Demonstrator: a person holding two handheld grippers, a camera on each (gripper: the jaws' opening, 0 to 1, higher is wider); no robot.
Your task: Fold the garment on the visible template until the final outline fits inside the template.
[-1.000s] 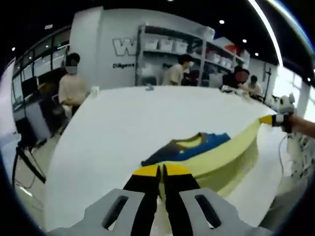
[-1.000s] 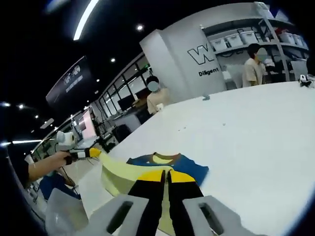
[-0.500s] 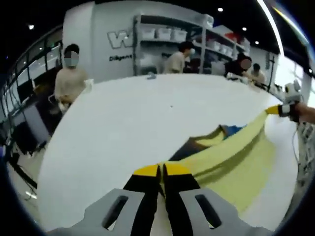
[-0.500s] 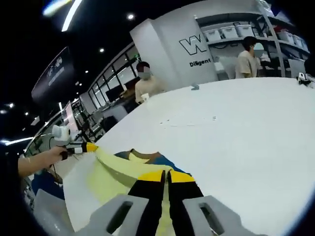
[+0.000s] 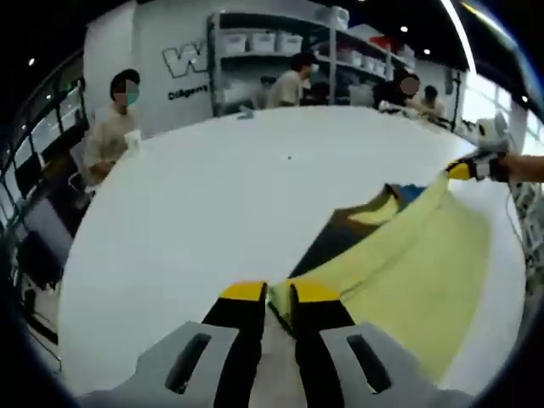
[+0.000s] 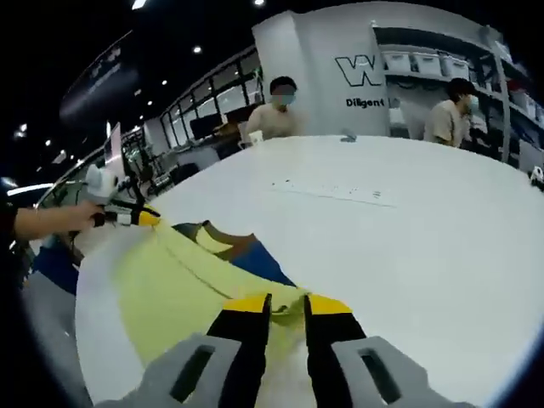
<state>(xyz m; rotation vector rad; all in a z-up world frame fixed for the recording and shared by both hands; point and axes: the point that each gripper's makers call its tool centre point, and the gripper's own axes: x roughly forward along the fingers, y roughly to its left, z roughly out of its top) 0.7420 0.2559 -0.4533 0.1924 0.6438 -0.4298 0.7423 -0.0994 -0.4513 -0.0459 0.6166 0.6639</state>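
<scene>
A yellow garment with a blue and dark part and a yellow collar lies spread on the white table. In the left gripper view my left gripper stands open, its jaws parted around one corner of the yellow cloth. My right gripper shows at the far corner, held by a hand. In the right gripper view my right gripper is open too, with the garment's edge lying between its jaws. My left gripper is at the far left corner of the cloth.
The table stretches wide beyond the garment. A thin pale strip lies on it farther out. People stand or sit along the far edge, with shelves of bins behind them.
Both grippers came down and forward, laying the lifted yellow cloth flat on the table. The jaws of both, shut on the cloth earlier, now stand apart.
</scene>
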